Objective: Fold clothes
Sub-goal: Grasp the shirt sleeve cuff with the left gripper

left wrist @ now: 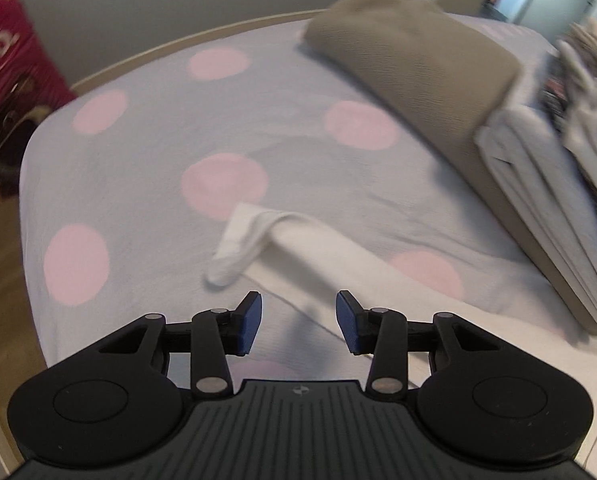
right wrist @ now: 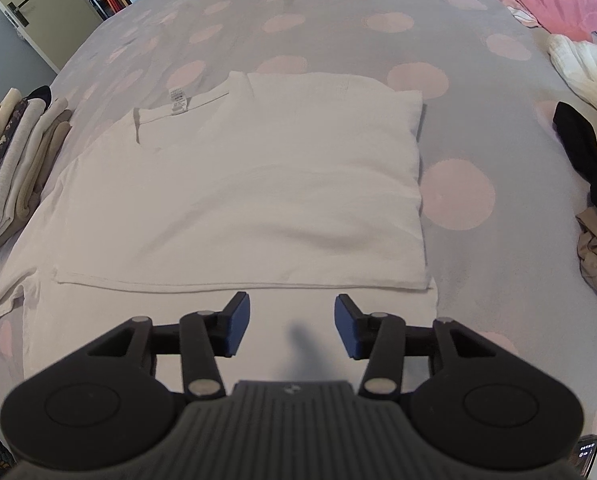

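Bedroom, spotted bedspread (right wrist: 458,196): a white T-shirt (right wrist: 238,200) lies half folded near its front edge.
Both grippers, left gripper (left wrist: 298,322) and right gripper (right wrist: 292,326), stand spread and pinch nothing; best pinch the loose sleeve (left wrist: 234,248) cleanly; fold it inward flat; the folded stack (right wrist: 14,160) waits at the left edge.

A plain white cotton T-shirt (right wrist: 238,184) lies flat on the spotted bedcover, its right side folded over to a straight edge, its collar with a small label at the far left. Its hem runs along the near side. One loose white sleeve (left wrist: 238,240) sticks out, crumpled, to the left.
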Demonstrator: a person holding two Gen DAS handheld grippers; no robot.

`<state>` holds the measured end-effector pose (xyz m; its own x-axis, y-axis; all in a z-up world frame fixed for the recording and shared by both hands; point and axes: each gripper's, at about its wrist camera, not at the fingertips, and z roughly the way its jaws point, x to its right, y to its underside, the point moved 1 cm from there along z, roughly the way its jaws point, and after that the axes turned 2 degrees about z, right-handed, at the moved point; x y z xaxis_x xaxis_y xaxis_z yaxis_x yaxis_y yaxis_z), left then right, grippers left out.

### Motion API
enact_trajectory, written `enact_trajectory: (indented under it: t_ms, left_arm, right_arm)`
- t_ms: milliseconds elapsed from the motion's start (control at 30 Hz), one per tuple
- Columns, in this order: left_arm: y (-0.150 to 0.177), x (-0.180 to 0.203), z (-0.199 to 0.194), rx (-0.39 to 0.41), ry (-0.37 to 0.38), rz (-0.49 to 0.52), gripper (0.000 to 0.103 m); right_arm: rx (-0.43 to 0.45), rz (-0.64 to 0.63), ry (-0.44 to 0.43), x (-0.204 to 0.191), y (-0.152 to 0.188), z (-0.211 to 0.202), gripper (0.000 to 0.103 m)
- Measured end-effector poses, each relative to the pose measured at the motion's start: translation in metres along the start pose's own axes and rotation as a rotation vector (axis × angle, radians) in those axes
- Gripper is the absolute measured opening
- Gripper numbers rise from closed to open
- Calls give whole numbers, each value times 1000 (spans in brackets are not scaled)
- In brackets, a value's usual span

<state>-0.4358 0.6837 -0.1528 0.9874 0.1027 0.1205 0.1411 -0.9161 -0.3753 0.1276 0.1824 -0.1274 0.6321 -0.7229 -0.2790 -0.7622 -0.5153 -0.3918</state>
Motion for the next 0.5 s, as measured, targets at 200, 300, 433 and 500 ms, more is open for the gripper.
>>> enact_trajectory:
  t_ms: [200, 300, 433, 500]
  left_arm:
    - [2, -24, 29, -35, 54, -166, 33]
    - [5, -21, 33, -8, 50, -160, 33]
    - [6, -9, 34, 44, 41, -100, 23]
    - [6, -8, 34, 61, 43, -100, 12]
  right_arm:
    - [-1, 3, 13, 2, -1, 2, 53]
    - [-4, 4, 22, 2, -1, 6, 53]
    - [-19, -8, 34, 1, -1, 14, 54]
    - [-27, -15, 36, 0, -1, 17, 54]
